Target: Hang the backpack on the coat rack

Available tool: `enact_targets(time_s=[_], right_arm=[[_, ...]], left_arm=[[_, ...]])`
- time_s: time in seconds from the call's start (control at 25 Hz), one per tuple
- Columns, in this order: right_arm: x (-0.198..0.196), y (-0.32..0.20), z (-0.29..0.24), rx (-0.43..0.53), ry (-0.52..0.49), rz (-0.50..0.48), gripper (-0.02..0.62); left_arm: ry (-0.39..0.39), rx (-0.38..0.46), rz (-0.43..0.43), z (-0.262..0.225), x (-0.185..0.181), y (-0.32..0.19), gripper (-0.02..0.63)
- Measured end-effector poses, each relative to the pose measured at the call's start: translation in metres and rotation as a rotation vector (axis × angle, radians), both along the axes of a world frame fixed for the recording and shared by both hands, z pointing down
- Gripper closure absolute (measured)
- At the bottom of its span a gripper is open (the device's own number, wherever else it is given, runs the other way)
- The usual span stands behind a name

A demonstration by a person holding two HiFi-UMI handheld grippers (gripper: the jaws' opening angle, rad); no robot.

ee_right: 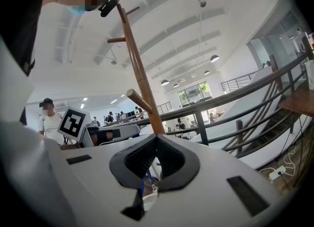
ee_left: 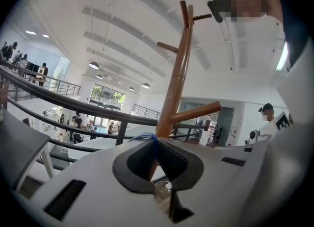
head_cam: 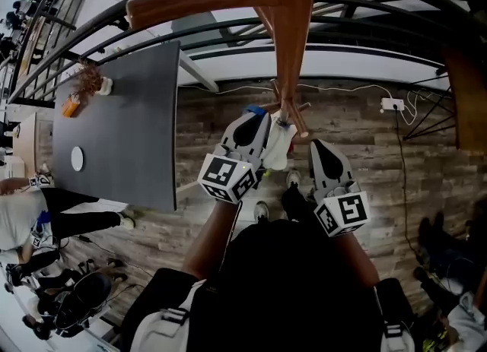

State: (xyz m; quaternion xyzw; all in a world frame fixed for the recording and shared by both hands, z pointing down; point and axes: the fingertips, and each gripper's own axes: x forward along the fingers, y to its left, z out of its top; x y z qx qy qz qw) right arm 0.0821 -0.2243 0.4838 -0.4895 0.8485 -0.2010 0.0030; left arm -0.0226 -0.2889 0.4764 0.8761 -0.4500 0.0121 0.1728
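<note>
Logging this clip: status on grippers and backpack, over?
Left gripper jaws shut on blue cord. Right gripper the same. White backpack hanging between them at the coat rack, not yet on a peg. No obstruction seen.

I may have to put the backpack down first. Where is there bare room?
The dark table is bare between plant and white disc. The wooden floor is free between coat rack and power strip. Around the rack's base the left gripper and right gripper, both shut on a blue loop, crowd it.

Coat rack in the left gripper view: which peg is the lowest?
The thick peg pointing right; the thinner ones leave the pole higher up.
</note>
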Motion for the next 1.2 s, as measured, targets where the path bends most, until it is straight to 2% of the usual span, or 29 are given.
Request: enact_targets(time_s=[1.2], right_arm=[[0.016,0.01,-0.002,-0.008,0.009,0.041,0.583]], left_arm=[[0.002,-0.048,0.08,0.025,0.036,0.01,0.593]])
